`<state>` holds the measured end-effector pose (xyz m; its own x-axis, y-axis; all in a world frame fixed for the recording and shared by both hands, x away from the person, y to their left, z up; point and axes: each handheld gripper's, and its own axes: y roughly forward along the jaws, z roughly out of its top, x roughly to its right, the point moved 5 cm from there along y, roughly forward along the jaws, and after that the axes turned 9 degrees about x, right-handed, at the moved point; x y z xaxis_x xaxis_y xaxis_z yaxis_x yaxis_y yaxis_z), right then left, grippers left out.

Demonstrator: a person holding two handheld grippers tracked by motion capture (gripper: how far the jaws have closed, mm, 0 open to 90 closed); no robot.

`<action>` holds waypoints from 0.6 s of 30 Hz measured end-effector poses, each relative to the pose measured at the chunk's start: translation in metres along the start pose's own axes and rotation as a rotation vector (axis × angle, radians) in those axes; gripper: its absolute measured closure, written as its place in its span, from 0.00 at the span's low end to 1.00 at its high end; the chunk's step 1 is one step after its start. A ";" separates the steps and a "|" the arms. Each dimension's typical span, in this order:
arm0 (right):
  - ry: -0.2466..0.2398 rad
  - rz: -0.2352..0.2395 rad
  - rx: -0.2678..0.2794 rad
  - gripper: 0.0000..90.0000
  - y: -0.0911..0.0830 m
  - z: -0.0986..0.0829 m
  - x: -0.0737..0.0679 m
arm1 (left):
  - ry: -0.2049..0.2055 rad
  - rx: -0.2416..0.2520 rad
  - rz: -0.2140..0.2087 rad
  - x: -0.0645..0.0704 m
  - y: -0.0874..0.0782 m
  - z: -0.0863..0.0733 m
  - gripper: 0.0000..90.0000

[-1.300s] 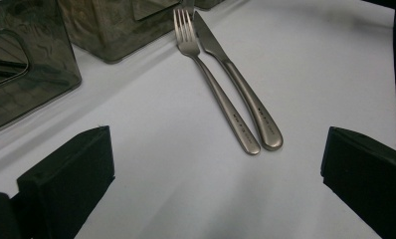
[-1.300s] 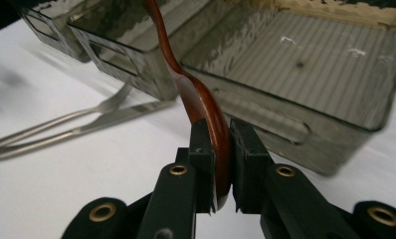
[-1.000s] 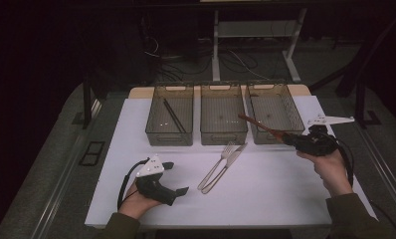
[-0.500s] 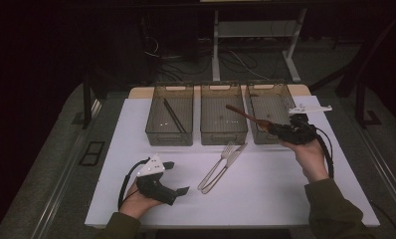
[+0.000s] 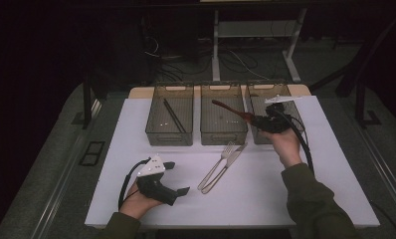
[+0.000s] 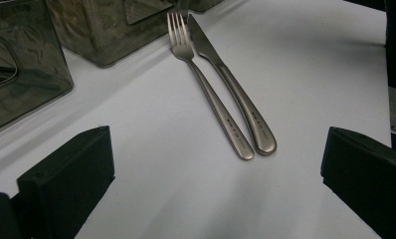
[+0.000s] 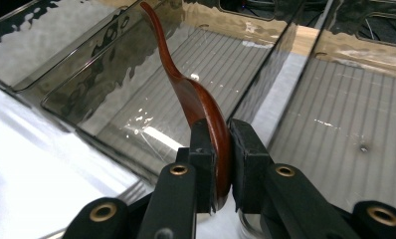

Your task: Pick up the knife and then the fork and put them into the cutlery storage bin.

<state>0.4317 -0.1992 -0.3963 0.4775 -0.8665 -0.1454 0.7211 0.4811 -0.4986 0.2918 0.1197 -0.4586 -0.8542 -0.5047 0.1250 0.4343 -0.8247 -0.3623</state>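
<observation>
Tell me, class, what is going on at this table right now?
A person is sorting cutlery into three clear bins. The right gripper has its jaws shut on a red-brown wooden spoon, held over the middle bin. The left gripper rests open on the table, facing a fork and knife that lie side by side.

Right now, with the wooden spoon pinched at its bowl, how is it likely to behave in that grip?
Probably stiff: the wooden spoon juts out unsupported from the right gripper without sagging. Its glossy curved bowl looks slippery, so it might pivot between the pads.
</observation>
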 end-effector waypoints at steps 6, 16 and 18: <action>-0.003 -0.015 -0.019 0.89 0.019 0.005 -0.009 | 0.000 0.002 -0.003 0.000 0.000 0.000 0.00; -0.014 -0.021 -0.050 0.89 0.035 0.001 -0.020 | -0.001 0.003 -0.005 0.000 0.000 0.001 0.00; -0.016 -0.019 -0.052 0.89 0.037 0.000 -0.021 | 0.000 0.003 -0.005 0.001 0.000 0.000 0.00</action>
<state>0.4484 -0.1634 -0.4119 0.4721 -0.8730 -0.1225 0.7034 0.4568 -0.5446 0.2915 0.1192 -0.4581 -0.8564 -0.5005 0.1269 0.4307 -0.8280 -0.3590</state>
